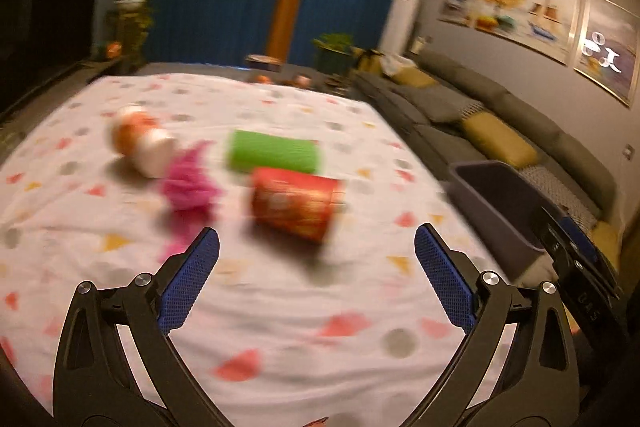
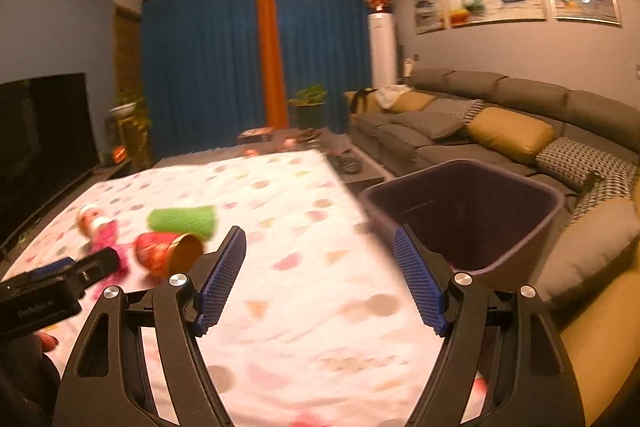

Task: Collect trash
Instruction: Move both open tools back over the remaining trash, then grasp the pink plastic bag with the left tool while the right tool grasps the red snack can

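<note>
On a white patterned tablecloth (image 1: 280,307) lie several pieces of trash: a red paper cup (image 1: 298,203) on its side, a green ribbed cup (image 1: 274,151) behind it, a pink crumpled scrap (image 1: 188,183) and a white and orange bottle (image 1: 140,141). My left gripper (image 1: 316,247) is open and empty, just short of the red cup. My right gripper (image 2: 320,247) is open and empty, above the table edge next to a dark purple bin (image 2: 464,215). The red cup (image 2: 164,251) and green cup (image 2: 182,221) show to its left.
The bin (image 1: 496,203) stands off the table's right edge, before a grey sofa (image 2: 500,115) with yellow cushions. A television (image 2: 40,131) is at left, blue curtains (image 2: 208,67) at the back. The left gripper's body (image 2: 52,287) shows at lower left of the right wrist view.
</note>
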Motion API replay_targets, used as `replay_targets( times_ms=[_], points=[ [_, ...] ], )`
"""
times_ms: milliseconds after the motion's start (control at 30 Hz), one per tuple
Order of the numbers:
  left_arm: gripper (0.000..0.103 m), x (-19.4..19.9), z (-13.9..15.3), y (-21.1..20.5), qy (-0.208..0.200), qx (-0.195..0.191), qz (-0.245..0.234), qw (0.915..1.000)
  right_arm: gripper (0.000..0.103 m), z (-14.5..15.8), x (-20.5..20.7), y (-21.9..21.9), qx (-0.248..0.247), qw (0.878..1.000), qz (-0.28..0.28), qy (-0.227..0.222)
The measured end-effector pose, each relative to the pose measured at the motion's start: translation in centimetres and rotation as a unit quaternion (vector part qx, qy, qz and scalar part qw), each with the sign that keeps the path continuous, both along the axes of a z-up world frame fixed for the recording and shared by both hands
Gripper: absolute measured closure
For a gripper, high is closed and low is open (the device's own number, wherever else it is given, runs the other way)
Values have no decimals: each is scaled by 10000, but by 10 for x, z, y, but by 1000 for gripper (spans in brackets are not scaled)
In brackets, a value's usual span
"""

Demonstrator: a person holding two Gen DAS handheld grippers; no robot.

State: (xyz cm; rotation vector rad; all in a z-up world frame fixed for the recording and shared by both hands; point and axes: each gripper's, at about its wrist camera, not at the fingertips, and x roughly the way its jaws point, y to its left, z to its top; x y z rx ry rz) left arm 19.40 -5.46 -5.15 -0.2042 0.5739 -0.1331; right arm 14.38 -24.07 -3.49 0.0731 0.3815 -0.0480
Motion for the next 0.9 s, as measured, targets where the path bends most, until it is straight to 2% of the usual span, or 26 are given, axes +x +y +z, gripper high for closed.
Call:
replay_targets(
  times_ms=[167,433,600,900],
  points=[
    [6,-21,8,46,-225,208,587,9978,28,-6,6,43,-53,9992,365,123],
    [7,-37,12,100,-349,78,880,9955,28,-21,29,96,-90,9962,722,468],
    [7,-37,13,113,-448,-9,914,9948,29,-29,47,112,-128,9946,780,671],
    [7,-21,16,111,-546,102,835,9950,39,-47,81,120,36,9903,810,1128]
  ],
)
